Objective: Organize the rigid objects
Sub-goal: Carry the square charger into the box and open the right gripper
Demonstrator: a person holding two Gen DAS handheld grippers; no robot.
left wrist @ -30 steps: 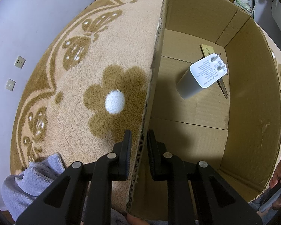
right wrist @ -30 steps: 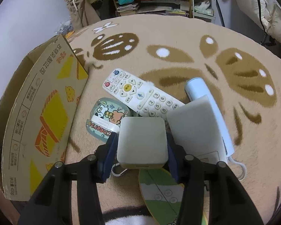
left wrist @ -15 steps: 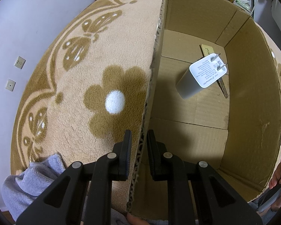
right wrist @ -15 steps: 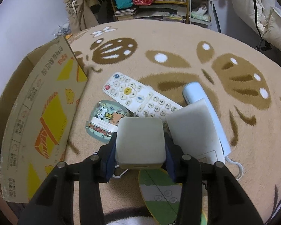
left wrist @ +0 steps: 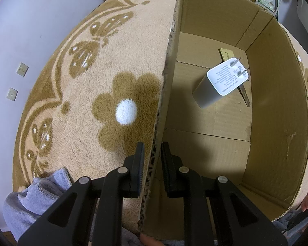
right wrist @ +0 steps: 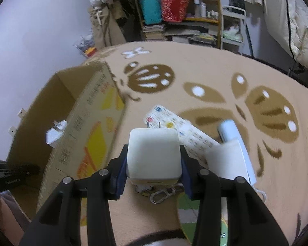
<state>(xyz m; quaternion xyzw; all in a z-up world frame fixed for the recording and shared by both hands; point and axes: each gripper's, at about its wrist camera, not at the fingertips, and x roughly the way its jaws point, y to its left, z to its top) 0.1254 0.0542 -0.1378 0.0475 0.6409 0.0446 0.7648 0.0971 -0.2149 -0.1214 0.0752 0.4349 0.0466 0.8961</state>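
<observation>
Rug (right wrist: 205, 69): it carries everything; the loose things lie on it to the right of the box.
Cardboard box (left wrist: 277, 106): it stands open on the rug, so you can drop things in from above.
Left tool (left wrist: 152, 160): your two fingers are pinched on the near-left wall of the box, I think to keep it steady.
Remote control (right wrist: 186, 131): it lies flat on the rug, waiting for its turn.
Right tool (right wrist: 154, 155): it is clamped on the white charger cube (right wrist: 154, 153), lifted above the rug, prongs pointing forward, near the box but not yet over it.
White plug adapter (left wrist: 219, 84): it is already in the box, leaning with prongs up.
</observation>
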